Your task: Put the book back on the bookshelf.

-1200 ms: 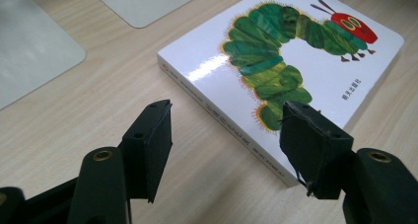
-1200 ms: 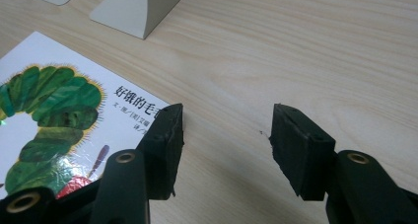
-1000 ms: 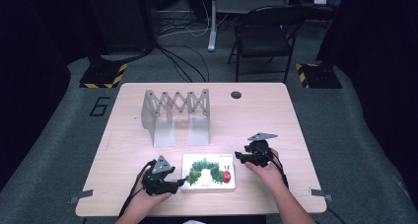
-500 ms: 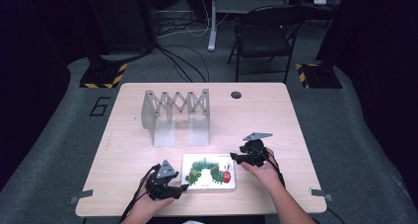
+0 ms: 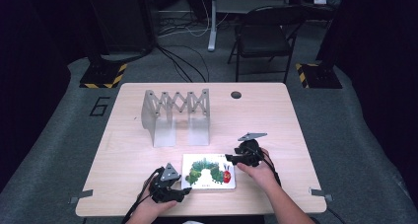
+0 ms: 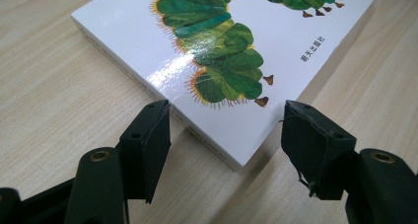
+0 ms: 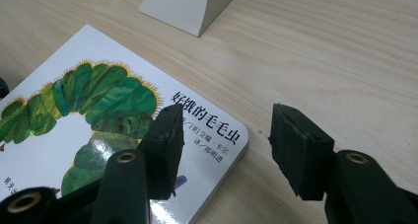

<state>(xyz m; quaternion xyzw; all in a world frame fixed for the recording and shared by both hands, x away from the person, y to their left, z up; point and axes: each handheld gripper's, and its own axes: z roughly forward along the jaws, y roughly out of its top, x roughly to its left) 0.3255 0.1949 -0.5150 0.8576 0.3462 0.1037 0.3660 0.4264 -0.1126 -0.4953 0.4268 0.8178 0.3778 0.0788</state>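
Bracketing the caterpillar picture book [image 5: 209,171], which lies flat before the accordion rack [image 5: 175,116], left gripper [image 6: 226,130] and right gripper [image 7: 223,135] both gape empty; next likely clamping opposite corners.

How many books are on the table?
1. The book lies flat near the table's front edge, between the two hands; none stands in the metal rack behind it.

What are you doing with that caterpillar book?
A person holds a tool in each hand at the two ends of the caterpillar book, which lies flat and closed on the table. The left tool is open around one near corner, not pinching it. The right tool is open too, one pad above the cover. A grey folding rack stands behind.
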